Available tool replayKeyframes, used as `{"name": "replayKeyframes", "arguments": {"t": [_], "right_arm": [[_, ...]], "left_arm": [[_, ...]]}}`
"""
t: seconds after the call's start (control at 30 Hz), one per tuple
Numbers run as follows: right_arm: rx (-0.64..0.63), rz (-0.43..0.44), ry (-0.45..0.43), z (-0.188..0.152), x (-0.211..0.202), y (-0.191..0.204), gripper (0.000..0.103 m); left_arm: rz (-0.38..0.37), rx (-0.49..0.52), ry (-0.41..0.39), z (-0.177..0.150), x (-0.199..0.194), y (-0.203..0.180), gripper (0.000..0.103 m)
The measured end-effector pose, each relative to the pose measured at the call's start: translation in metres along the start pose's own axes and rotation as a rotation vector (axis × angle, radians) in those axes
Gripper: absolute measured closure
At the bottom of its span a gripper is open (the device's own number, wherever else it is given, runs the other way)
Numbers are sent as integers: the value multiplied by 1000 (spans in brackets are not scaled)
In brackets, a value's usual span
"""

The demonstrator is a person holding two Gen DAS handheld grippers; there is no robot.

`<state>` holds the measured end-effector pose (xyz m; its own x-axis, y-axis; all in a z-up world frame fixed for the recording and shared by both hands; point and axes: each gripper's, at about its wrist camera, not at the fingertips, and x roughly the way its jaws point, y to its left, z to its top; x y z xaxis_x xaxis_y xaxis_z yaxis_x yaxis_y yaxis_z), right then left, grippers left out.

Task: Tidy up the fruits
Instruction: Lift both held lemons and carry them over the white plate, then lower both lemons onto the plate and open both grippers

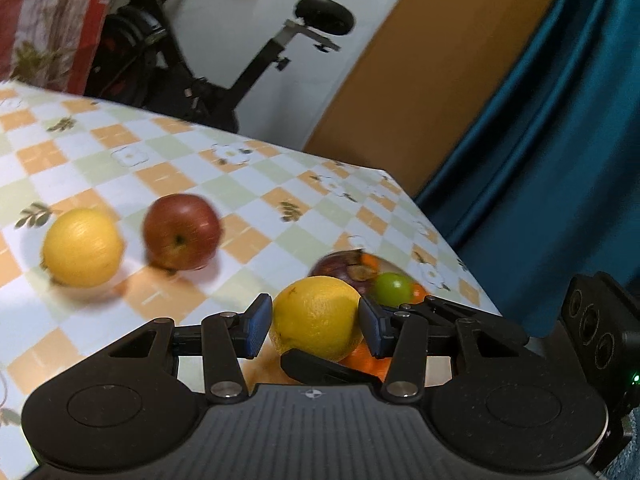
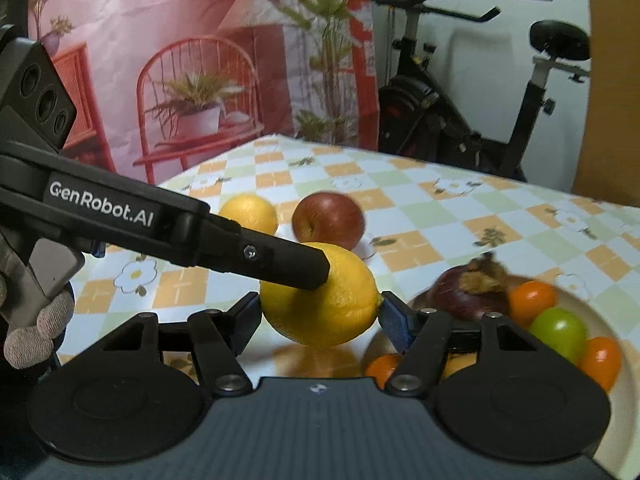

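Right, we have one lemon (image 1: 316,318) pinched by both grippers at once, lifted just off the checked tablecloth (image 1: 160,184). Left gripper (image 1: 314,322) clamps its sides; right gripper (image 2: 318,312) clamps it end to end, tip against the blue pad. Looks like a handover or a two-handed carry toward the plate (image 2: 600,308) just beside it, which already holds a mangosteen (image 2: 468,290), a green fruit (image 2: 558,332) and small oranges. Second lemon (image 1: 82,246) and red apple (image 1: 182,232) wait further back, well apart from the plate.
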<state>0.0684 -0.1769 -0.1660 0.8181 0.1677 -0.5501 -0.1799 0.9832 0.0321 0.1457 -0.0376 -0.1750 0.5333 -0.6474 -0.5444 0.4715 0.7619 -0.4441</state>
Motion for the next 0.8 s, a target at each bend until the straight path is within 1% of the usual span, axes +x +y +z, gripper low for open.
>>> {"name": "replayKeyframes", "arguments": {"t": [0.2,0.3,0.4,0.43,0.53,0.67,0.8], "right_arm": [[49,-50,-35,-4,-32,-23,36],[70,-89,-43,-10,-50,-40,36],[97,-127,-32,-18,-68,-60,36],[101,-145,-46,-20,-75,-65,36],[138,-181,-50,-25,-89,-82,36],[202,-214,-64,-34,-102,-100,36],[259,-222,-79,-40,-109,-113,36]], "left_arm": [[-38,80,35,8,22,-41,53],[-72,113,78,10,45,-62,53],[-105,164,93,10,61,-85,52],[-110,180,101,9,64,-91,52],[-115,227,124,8,79,-112,52],[-117,262,144,6,92,-126,52],[-103,300,162,5,99,-136,51]]}}
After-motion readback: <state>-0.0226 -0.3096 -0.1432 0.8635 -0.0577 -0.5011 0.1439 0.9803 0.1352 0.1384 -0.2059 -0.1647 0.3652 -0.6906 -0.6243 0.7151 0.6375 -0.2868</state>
